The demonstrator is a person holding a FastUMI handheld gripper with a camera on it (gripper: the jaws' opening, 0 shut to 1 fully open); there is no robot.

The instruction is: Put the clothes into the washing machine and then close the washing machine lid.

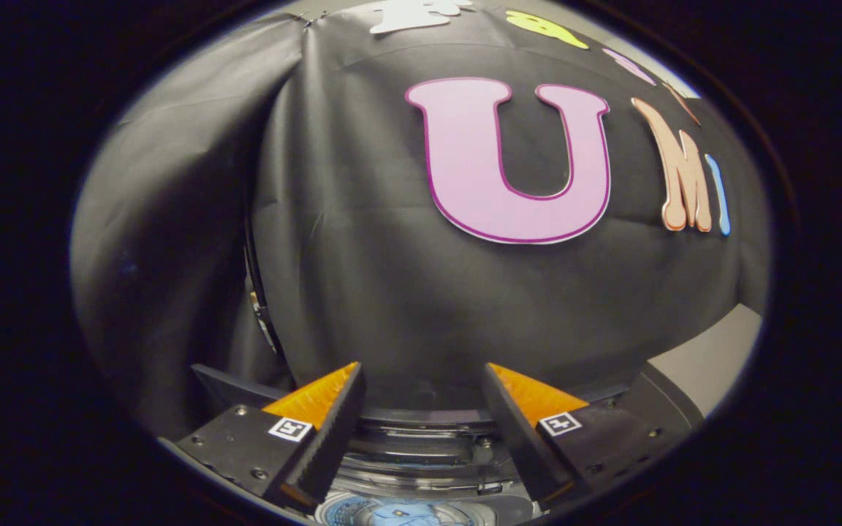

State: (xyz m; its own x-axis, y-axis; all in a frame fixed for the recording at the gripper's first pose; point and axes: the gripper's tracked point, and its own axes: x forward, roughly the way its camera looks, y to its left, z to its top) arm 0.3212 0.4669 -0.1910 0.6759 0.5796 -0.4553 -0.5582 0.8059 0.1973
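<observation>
My gripper (421, 376) is open, its two fingers wide apart with nothing between them. Below and between the fingers lies the top of the washing machine (421, 456), its round opening facing up. Down inside the tub a patch of light blue cloth (406, 515) shows. Behind the left finger a dark raised panel (227, 386) stands tilted; it may be the machine's lid, but I cannot tell for sure.
The booth's black cloth wall (362, 256) hangs close beyond the machine, with a fold and a seam on the left. A grey flat surface (713, 358) shows past the right finger.
</observation>
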